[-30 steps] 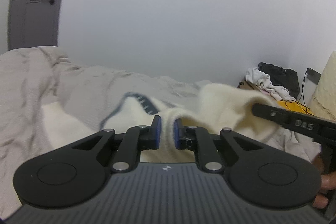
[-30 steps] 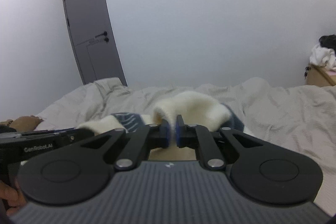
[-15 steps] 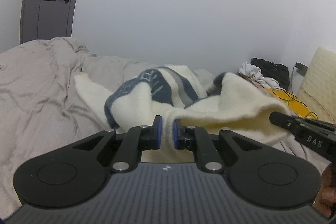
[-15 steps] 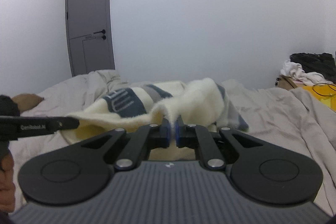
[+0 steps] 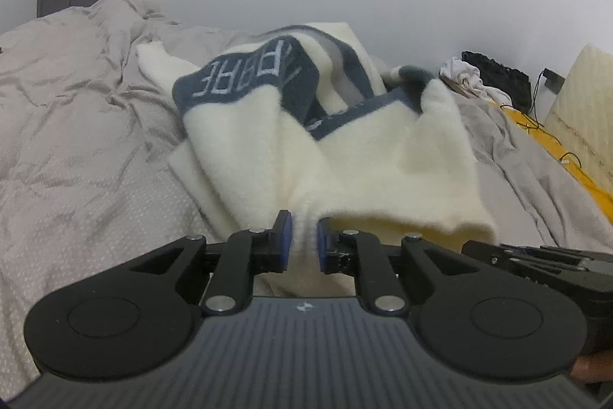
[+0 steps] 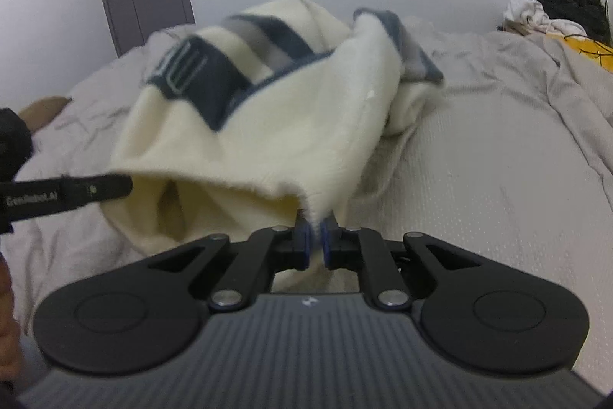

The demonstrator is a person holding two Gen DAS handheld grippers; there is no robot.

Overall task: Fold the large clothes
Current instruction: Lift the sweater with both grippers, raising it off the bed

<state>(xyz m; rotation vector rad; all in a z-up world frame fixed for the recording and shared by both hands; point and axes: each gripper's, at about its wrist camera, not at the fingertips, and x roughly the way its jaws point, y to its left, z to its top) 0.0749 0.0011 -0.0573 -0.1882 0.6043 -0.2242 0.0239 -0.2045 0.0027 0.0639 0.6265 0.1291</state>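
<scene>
Fleece hem pinched at both corners, lowered toward the bed mid-fold.

Left wrist view: left gripper clamped on the cream hem of the sweater, jaws eased a touch wider in the last half second with cloth still pressed between the pads; garment draped ahead over the bed, navy lettered band uppermost, where a second ago only a raised bunch showed against the wall — now far more bedding in frame. Right wrist view: right gripper narrow and gripping the other hem corner, sweater sagging between the two tools, hem open like a pouch; left gripper's arm at frame left. Read as the carry ending — fold likely about to be laid flat, release not yet made.
</scene>
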